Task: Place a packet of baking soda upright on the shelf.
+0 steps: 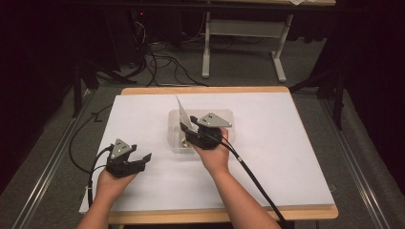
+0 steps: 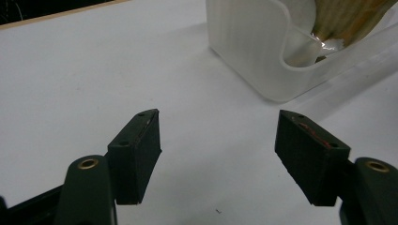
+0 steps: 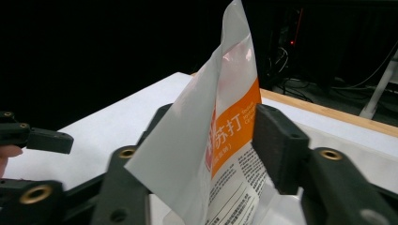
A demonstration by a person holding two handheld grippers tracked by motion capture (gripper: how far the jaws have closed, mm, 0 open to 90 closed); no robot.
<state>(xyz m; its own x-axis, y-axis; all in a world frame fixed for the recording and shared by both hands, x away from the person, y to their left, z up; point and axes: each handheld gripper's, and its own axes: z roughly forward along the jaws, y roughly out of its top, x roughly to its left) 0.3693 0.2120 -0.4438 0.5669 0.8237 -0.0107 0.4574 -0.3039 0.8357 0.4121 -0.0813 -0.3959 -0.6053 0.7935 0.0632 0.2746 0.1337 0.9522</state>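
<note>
White table (image 1: 286, 157), dark room behind. Packet (image 3: 220, 140) stands between the right gripper (image 3: 206, 154) jaws, over the clear tub (image 1: 224, 114); jaws part-open, pads not visibly pressing, likely to let it settle into the tub. Left gripper (image 2: 218, 145) released, nothing between its jaws, tub just ahead; probably waiting to steady it.
</note>
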